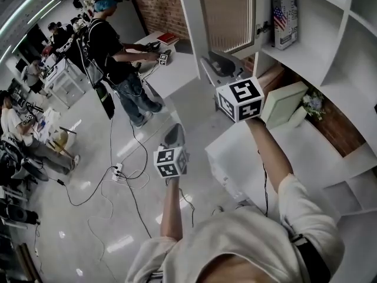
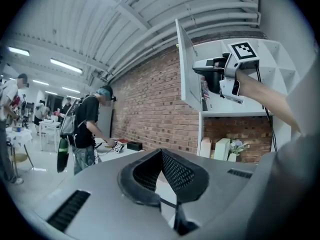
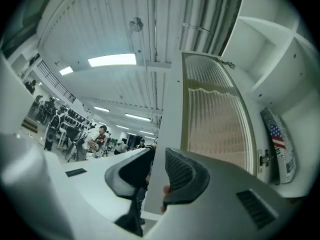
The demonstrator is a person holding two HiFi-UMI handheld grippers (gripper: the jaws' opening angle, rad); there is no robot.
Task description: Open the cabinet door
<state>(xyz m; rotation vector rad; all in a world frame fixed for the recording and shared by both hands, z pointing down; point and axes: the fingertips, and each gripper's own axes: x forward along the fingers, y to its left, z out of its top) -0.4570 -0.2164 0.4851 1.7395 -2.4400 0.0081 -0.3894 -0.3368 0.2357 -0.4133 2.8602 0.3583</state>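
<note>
The white cabinet door (image 1: 227, 16) with a ribbed glass panel (image 3: 215, 119) stands swung out from the shelf unit. My right gripper (image 3: 157, 179) is shut on the door's free edge, whose white frame runs between the two pads. In the head view my right gripper (image 1: 217, 65) is raised to the door's lower edge. The left gripper view shows the door (image 2: 187, 69) edge-on with that gripper clamped to it. My left gripper (image 1: 174, 135) hangs lower and to the left in open air, away from the cabinet. Its jaws (image 2: 161, 164) are shut with nothing between them.
Inside the cabinet a book with a flag cover (image 1: 284, 17) stands on a shelf. Below are a white counter (image 1: 306, 152), boxes and a small plant (image 1: 312, 104). A person in black (image 1: 112, 46) works at a table to the left. Cables (image 1: 118, 175) lie on the floor.
</note>
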